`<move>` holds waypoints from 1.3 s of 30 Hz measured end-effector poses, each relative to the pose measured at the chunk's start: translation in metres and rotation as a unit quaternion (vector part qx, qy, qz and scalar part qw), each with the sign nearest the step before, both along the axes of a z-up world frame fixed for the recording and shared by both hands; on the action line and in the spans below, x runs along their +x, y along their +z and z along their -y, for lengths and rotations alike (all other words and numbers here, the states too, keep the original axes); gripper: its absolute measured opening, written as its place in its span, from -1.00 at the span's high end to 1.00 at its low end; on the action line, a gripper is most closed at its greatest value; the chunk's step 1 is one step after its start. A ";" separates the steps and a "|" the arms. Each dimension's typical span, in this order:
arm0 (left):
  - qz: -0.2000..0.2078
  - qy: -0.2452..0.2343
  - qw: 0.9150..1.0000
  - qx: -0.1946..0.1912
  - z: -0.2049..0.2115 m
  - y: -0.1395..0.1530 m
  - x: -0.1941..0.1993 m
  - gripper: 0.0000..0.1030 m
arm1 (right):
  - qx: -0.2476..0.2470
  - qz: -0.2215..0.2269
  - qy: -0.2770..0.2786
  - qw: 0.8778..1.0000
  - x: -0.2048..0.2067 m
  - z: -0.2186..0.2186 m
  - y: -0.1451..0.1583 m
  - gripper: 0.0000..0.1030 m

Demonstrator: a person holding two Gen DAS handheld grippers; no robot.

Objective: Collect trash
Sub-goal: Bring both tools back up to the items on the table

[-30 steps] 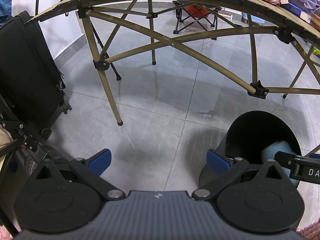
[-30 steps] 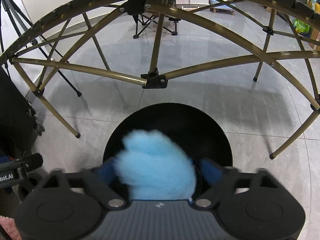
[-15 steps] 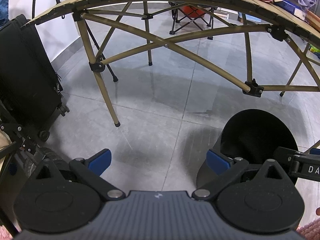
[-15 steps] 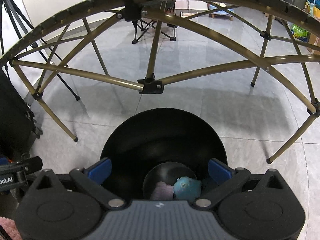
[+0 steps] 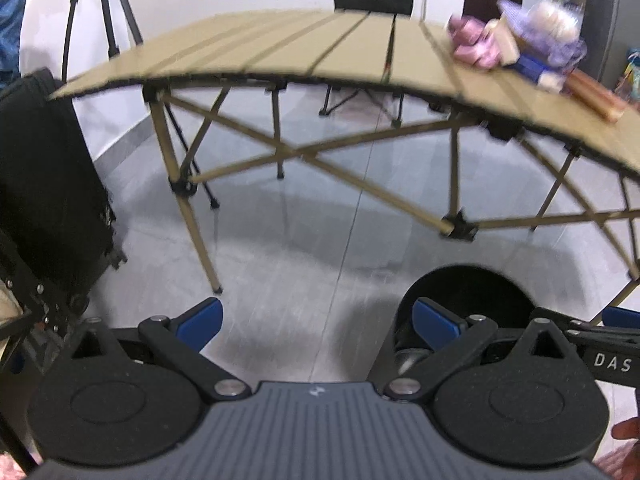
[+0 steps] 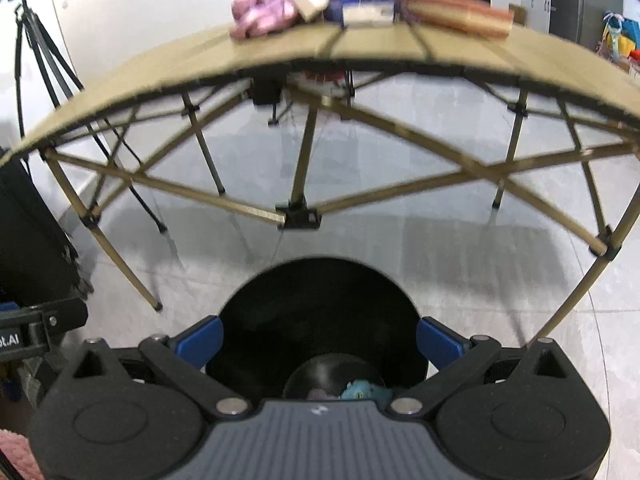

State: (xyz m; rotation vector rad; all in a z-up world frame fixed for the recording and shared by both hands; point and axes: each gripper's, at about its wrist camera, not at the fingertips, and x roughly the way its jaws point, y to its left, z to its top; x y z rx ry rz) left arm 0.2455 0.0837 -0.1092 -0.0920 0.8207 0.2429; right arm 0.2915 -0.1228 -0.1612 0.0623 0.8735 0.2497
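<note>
Since a second ago my right tool [image 6: 320, 340] has dropped the blue fluff [image 6: 366, 390] into the black bin [image 6: 320, 280]; both tools gape empty, left tool [image 5: 318, 320] too. Next trash [image 6: 264, 14] sits on the worktop [image 6: 400, 42] at twelve o'clock; I'd rise clear of its edge first.

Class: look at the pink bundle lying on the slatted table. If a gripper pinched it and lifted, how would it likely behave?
The pink bundle looks soft and crumpled, like cloth or tissue, so it would probably squash between the fingers and sag. It seems light for its size. It lies slumped on the table, so rolling looks unlikely. The picture is blurred, so the material is uncertain.
</note>
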 end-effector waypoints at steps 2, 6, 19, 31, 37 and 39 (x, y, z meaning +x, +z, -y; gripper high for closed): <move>0.018 -0.005 1.000 0.000 0.004 0.012 -0.004 -1.00 | 0.005 0.019 -0.003 1.000 -0.005 0.005 0.011 -1.00; 0.055 -0.015 0.998 0.011 0.016 0.035 -0.011 -1.00 | 0.022 0.055 -0.001 0.998 -0.014 0.016 0.032 -1.00; 0.131 -0.028 0.991 0.026 0.042 0.087 0.003 -1.00 | 0.042 0.166 -0.013 0.985 -0.019 0.051 0.095 -1.00; 0.162 -0.027 0.986 0.023 0.057 0.108 0.045 -1.00 | 0.044 0.222 -0.041 0.973 0.013 0.078 0.111 -1.00; 0.159 -0.026 0.987 0.022 0.064 0.108 0.073 -1.00 | 0.055 0.242 -0.061 0.967 0.034 0.096 0.110 -1.00; 0.156 -0.026 0.987 0.021 0.065 0.108 0.084 -1.00 | 0.056 0.244 -0.070 0.966 0.043 0.103 0.110 -1.00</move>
